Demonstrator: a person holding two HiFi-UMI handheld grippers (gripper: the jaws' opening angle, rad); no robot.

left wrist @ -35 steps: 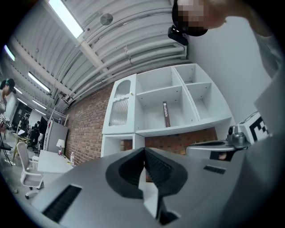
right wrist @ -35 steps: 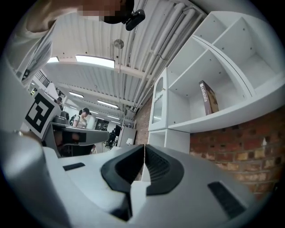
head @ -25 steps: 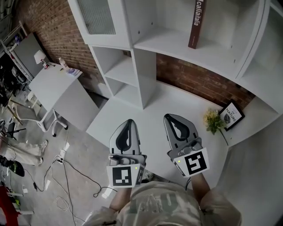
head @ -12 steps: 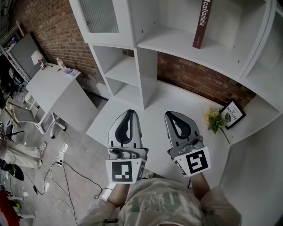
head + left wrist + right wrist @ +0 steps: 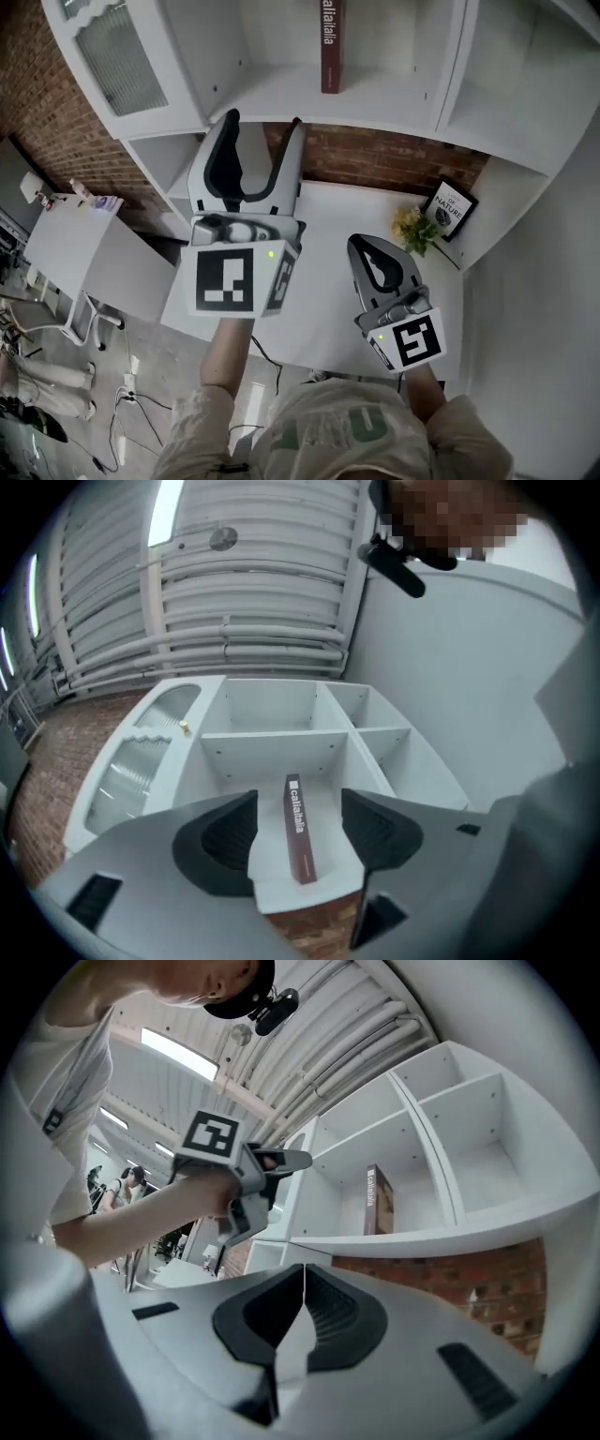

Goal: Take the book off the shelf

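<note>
As the empty left claw is opening, the likely stiff, light book ahead is best pinched across its covers; right claw shut, empty.

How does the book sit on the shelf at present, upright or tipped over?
Upright: the book stands on its end on the shelf, spine facing outward.

book: dark red, white spine lettering | upright | on white shelf
</note>
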